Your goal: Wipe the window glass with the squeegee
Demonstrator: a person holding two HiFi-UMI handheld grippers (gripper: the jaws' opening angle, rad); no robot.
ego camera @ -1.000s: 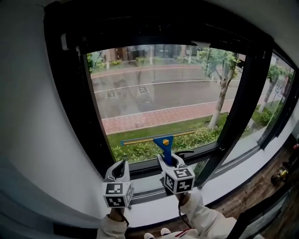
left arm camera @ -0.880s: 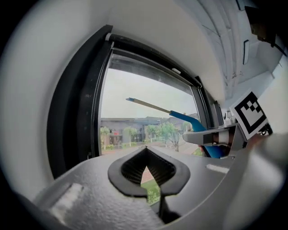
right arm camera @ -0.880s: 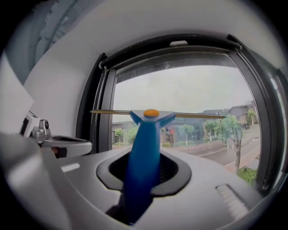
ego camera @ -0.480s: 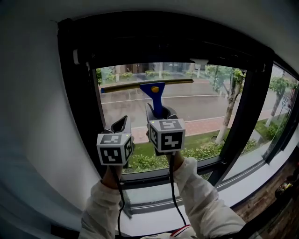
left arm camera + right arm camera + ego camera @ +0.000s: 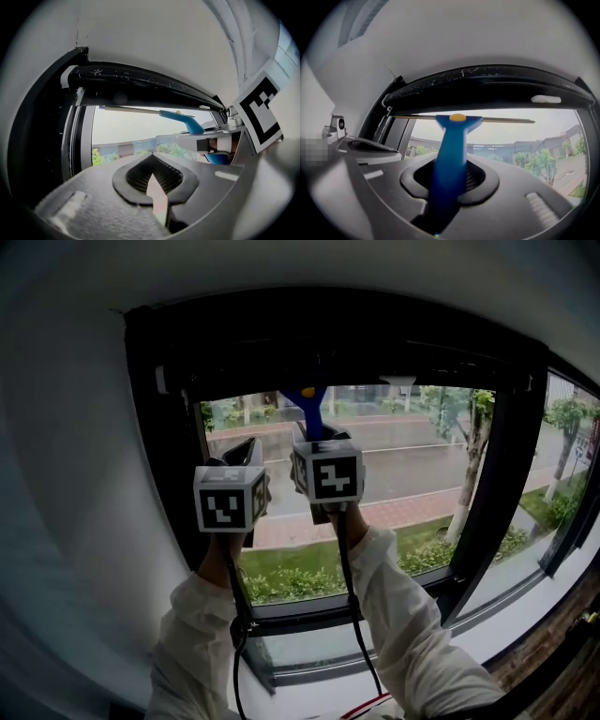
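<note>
A blue-handled squeegee (image 5: 308, 415) with a yellow knob points up from my right gripper (image 5: 317, 439), which is shut on its handle. In the right gripper view the handle (image 5: 451, 145) fills the jaws, and the thin blade (image 5: 501, 120) lies level just under the window's black top frame. The window glass (image 5: 412, 460) shows a wet street and trees. My left gripper (image 5: 246, 448) is raised beside the right one, apart from the squeegee, its jaws together on nothing (image 5: 152, 176). From the left gripper view the squeegee (image 5: 187, 121) shows at upper right.
A thick black window frame (image 5: 328, 334) runs along the top, with a black mullion (image 5: 494, 465) right of the pane. A grey wall (image 5: 66, 484) stands at left. The sill (image 5: 309, 657) lies below, beneath the person's white sleeves.
Both grippers have risen from the bottom of the pane to its top. The squeegee blade went up with the right gripper to the upper edge of the glass.
</note>
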